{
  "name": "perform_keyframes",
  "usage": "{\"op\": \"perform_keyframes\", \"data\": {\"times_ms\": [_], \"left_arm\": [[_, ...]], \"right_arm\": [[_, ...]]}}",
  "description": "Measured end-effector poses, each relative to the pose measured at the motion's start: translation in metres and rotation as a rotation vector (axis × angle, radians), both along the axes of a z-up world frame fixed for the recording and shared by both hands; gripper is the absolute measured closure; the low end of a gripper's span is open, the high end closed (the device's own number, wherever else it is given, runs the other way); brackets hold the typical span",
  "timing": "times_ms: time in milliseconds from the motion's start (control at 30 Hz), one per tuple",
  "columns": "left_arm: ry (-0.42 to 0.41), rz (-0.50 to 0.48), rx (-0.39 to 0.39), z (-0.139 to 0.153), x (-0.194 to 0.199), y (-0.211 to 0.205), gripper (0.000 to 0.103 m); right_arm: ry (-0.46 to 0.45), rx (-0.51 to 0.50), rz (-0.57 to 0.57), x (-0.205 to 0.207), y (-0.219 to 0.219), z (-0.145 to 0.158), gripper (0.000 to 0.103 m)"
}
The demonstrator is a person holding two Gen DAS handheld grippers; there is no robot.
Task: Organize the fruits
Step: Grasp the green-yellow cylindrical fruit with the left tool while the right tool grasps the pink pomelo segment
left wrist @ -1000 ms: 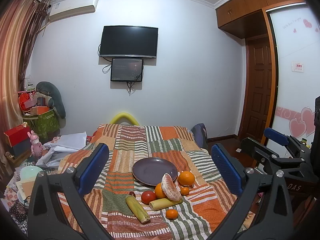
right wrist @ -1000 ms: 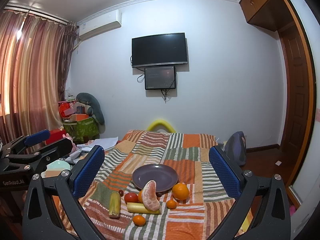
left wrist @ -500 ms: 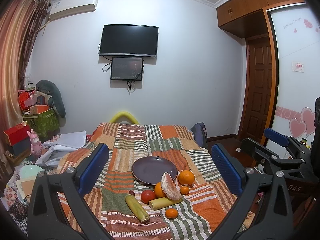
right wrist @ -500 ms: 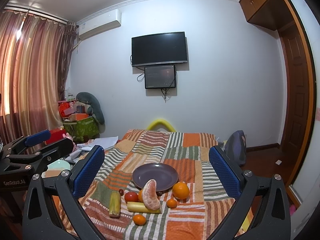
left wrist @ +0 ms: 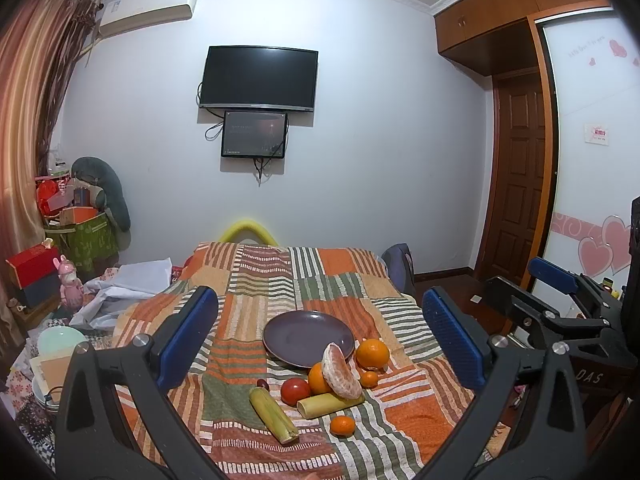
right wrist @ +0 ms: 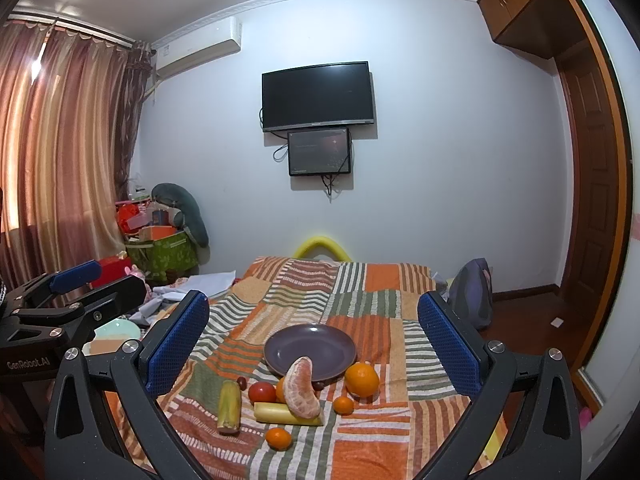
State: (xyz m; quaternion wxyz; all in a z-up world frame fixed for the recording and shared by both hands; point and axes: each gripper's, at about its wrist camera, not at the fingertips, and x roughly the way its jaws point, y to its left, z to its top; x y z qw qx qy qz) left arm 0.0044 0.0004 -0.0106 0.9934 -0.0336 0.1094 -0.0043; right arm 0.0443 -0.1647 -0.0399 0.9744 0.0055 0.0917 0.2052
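Observation:
An empty purple plate sits on a striped patchwork blanket. In front of it lie a peeled pomelo segment, a large orange, another orange, a tomato, two small mandarins, and two sugarcane pieces. My left gripper and right gripper are open, empty, and held back from the fruit.
The right gripper shows at the right edge of the left wrist view; the left gripper shows at the left of the right wrist view. Clutter and boxes stand left of the bed. A bag sits at the right.
Both views have risen very slightly; the fruit and plate have not moved. Both grippers stay open.

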Motion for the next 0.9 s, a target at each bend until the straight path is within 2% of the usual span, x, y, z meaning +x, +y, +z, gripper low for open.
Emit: {"op": "perform_keyframes", "data": {"times_ms": [233, 333, 567, 667, 733, 900], "left_arm": [[0.029, 0.005, -0.009, -0.007, 0.012, 0.005, 0.000], [0.049, 0.045, -0.015, -0.013, 0.019, 0.011, 0.000], [0.152, 0.062, -0.065, -0.037, 0.051, 0.034, 0.000], [0.203, 0.074, -0.067, -0.051, 0.066, 0.043, 0.005], [0.237, 0.078, -0.068, -0.060, 0.076, 0.047, 0.009], [0.324, 0.087, -0.070, -0.089, 0.104, 0.059, 0.011]], "right_arm": [[0.023, -0.005, -0.010, 0.008, 0.001, -0.007, 0.000], [0.062, -0.025, -0.035, 0.019, 0.002, -0.014, 0.000], [0.152, -0.045, -0.020, 0.043, 0.003, -0.037, 0.000], [0.181, -0.067, -0.020, 0.054, 0.005, -0.048, 0.003], [0.207, -0.082, -0.012, 0.063, 0.007, -0.053, 0.009], [0.271, -0.121, 0.010, 0.086, 0.014, -0.069, 0.017]]}}
